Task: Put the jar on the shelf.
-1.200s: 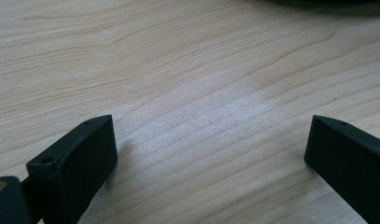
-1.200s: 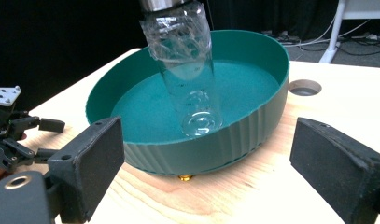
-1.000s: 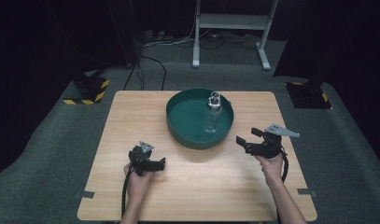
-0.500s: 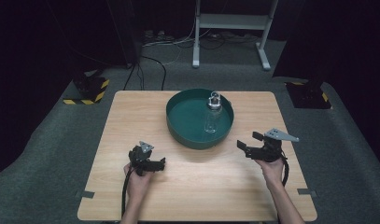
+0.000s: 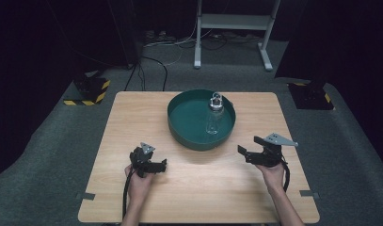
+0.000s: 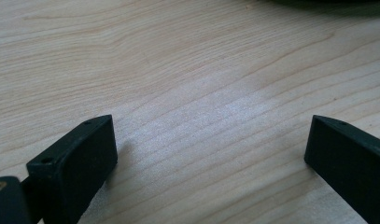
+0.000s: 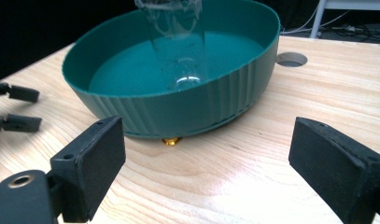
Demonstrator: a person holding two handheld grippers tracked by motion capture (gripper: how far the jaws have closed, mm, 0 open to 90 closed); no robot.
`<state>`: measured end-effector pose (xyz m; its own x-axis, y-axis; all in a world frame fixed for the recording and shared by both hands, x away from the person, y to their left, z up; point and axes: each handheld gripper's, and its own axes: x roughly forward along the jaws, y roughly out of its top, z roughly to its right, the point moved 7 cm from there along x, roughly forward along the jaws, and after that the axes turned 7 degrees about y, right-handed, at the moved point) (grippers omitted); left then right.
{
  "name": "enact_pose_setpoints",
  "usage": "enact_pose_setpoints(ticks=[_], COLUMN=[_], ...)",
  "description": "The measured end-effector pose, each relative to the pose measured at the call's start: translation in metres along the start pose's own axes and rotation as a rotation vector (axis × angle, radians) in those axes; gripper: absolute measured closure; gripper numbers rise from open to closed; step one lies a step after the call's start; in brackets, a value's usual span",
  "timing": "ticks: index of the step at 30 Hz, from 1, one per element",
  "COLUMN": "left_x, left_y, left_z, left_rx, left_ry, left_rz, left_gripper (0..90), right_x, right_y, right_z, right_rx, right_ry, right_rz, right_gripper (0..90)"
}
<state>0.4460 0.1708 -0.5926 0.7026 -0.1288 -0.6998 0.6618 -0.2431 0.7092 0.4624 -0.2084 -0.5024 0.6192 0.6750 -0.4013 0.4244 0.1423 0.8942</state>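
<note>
- Green basin [image 5: 179,125] mid-table on wooden table [image 5: 132,113]; clear glass bottle [image 5: 213,117] upright inside, toward its right.
- Left gripper [image 5: 157,165] low over bare wood, jaws spread wide, empty.
- Right gripper [image 5: 248,149] near basin's right front, jaws wide apart, empty.
- Small brass piece [image 7: 170,141] under basin's edge.

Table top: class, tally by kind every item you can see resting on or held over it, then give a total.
Green bowl: 1
Clear glass bottle standing in the bowl: 1
Small gold object at the bowl's foot: 1
Hand-held claws, both open, left claw and right claw: 2
Total: 5
</note>
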Motion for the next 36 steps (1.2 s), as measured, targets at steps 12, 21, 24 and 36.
enact_pose_setpoints(ticks=[12,21,24,36], left_x=[0.0,0.0,0.0,0.0], left_y=[0.0,0.0,0.0,0.0], left_z=[0.0,0.0,0.0,0.0], left_rx=[-0.003,-0.001,0.0,-0.001], left_ry=[0.0,0.0,0.0,0.0], left_rz=[0.001,0.001,0.0,0.0], left_gripper=[2.6,2.6,2.6,2.6], right_x=[0.007,0.012,0.014,0.025], right_y=[-0.017,-0.029,-0.035,-0.055], right_z=[-0.002,-0.001,-0.001,0.001], right_rx=[-0.025,-0.029,-0.03,-0.021], right_ry=[-0.044,-0.071,-0.08,-0.105], right_rz=[-0.075,-0.12,-0.139,-0.23], right_gripper=[11.3,11.9,12.0,11.9])
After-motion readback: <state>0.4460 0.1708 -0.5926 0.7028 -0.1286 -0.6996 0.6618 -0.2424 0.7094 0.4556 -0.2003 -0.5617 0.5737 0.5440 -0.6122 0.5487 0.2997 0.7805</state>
